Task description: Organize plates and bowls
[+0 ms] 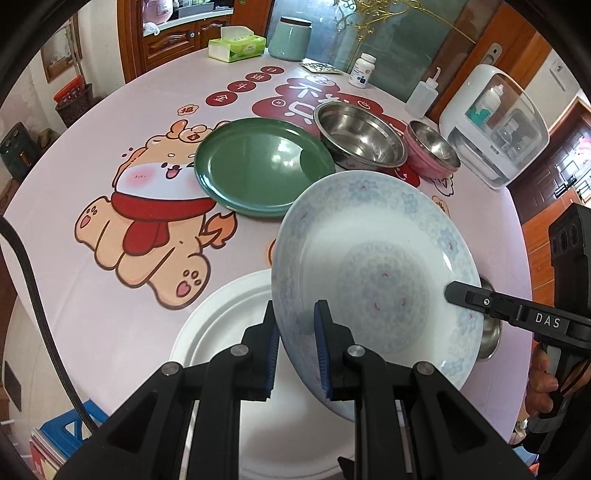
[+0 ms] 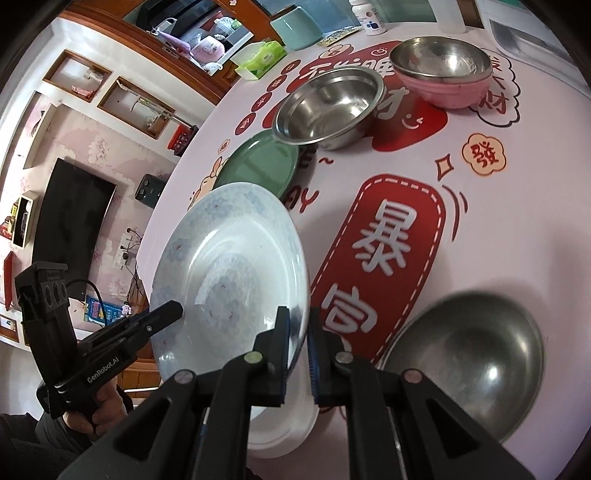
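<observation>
Both the left gripper (image 1: 297,349) and right gripper (image 2: 297,354) pinch opposite rims of the blue-patterned plate (image 1: 373,266), tilted above the white plate (image 1: 221,314)

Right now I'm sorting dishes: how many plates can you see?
3: green plate mid-table, white plate at the near edge, patterned plate held tilted above it by both claws.

White plate (image 1: 221,325) mostly hidden under patterned plate (image 1: 373,273) & gripper body, bottom cut off by frame edge. Steel bowl (image 1: 491,332) nearly all behind patterned plate in left view; blurred in right view (image 2: 465,369). Bottle (image 1: 362,71) label too small to read. Appliance (image 2: 524,29) cut off at top edge
</observation>
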Tool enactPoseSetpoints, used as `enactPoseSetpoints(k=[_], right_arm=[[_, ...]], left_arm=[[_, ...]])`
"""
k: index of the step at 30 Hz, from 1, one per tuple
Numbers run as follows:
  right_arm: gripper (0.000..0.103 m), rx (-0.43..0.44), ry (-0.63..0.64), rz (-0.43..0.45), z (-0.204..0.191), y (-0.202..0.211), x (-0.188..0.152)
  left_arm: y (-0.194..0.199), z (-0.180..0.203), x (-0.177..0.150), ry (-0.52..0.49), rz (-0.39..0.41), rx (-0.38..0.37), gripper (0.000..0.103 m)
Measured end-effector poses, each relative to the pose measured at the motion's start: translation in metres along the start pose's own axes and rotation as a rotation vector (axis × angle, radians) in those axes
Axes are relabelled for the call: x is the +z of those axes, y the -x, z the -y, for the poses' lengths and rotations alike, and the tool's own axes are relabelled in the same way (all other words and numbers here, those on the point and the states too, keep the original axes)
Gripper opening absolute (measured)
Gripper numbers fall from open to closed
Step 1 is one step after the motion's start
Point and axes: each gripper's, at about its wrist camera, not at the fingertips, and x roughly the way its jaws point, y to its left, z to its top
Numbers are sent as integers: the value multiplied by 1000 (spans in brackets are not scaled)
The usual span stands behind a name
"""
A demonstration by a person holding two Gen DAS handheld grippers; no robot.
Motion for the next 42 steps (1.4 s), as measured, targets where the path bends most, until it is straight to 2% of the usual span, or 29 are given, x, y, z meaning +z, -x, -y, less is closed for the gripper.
enactPoseSetpoints(k=[11, 20, 32, 42], right_arm=[[9, -23, -60, 29, -19, 0, -48], [10, -44, -117, 60, -35, -7, -83], [9, -105, -169, 61, -44, -31, -124], [10, -141, -193, 42, -37, -48, -130]], left_arm=[[21, -17, -21, -60, -1, -23, 16], [26, -34, -40, -123, -35, -26, 16], [5, -53, -66, -173, -121, -11, 16], [-21, -57, -73, -207, -166, 15, 16]])
